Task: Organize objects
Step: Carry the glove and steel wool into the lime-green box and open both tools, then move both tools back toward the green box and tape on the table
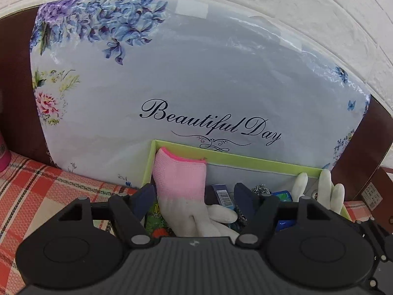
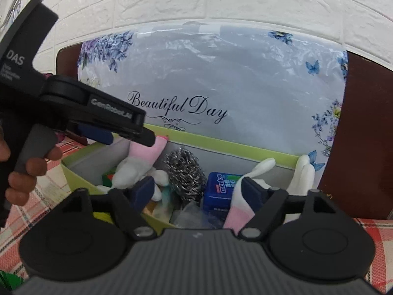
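Green box sits against the pillow. At its left end, the left claw gapes around a pink glove, pads apart. At its right end, the right claw stands wide beside another glove.

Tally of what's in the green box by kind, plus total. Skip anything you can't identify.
Pink-cuffed white work gloves: 2
Steel wool scouring ball: 1
Blue Mentos tin: 1
Total: 4 identifiable in the lime-green cardboard box.
Other small packets lie underneath, too hidden to name or count.
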`<state>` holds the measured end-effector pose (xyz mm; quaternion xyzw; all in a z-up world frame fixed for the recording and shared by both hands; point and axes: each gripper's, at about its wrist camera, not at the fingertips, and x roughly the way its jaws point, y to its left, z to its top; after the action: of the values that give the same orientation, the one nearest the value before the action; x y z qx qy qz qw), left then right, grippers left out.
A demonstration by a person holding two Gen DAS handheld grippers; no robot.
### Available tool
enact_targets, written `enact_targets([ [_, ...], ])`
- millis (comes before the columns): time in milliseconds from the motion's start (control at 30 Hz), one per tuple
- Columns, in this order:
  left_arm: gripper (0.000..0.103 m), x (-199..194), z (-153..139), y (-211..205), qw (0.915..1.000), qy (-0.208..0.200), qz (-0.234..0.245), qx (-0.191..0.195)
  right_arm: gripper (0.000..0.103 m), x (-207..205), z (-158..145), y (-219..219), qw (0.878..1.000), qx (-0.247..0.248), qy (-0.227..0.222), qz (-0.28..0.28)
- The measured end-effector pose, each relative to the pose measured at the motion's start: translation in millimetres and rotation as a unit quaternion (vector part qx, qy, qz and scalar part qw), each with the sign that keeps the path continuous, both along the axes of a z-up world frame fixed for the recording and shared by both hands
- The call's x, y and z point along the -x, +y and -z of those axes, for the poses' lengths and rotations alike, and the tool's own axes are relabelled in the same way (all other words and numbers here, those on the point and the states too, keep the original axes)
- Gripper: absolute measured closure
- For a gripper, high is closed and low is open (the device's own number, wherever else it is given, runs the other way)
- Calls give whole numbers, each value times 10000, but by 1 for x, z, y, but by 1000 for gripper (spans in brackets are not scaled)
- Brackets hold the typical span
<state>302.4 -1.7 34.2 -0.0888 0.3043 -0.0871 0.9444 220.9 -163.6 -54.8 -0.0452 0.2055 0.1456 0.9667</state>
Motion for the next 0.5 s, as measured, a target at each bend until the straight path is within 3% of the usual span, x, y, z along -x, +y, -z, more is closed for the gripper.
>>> enact_targets([
  [100, 28, 13, -10, -1, 10000, 67, -56, -29, 12, 11, -5, -7, 9996, -226, 18, 166],
  [167, 28, 27, -20, -4, 9999, 48, -26, -118, 0, 24, -13, -9, 9990, -381, -85, 225],
  [367, 22, 85, -46, -12, 9999, -58, 90, -43, 0, 70, -45, -26, 9964, -697, -363, 306],
  [500, 19, 122, -49, -25, 9993, -92, 147, -334, 0, 105, -56, -38, 9953, -837, -391, 295],
])
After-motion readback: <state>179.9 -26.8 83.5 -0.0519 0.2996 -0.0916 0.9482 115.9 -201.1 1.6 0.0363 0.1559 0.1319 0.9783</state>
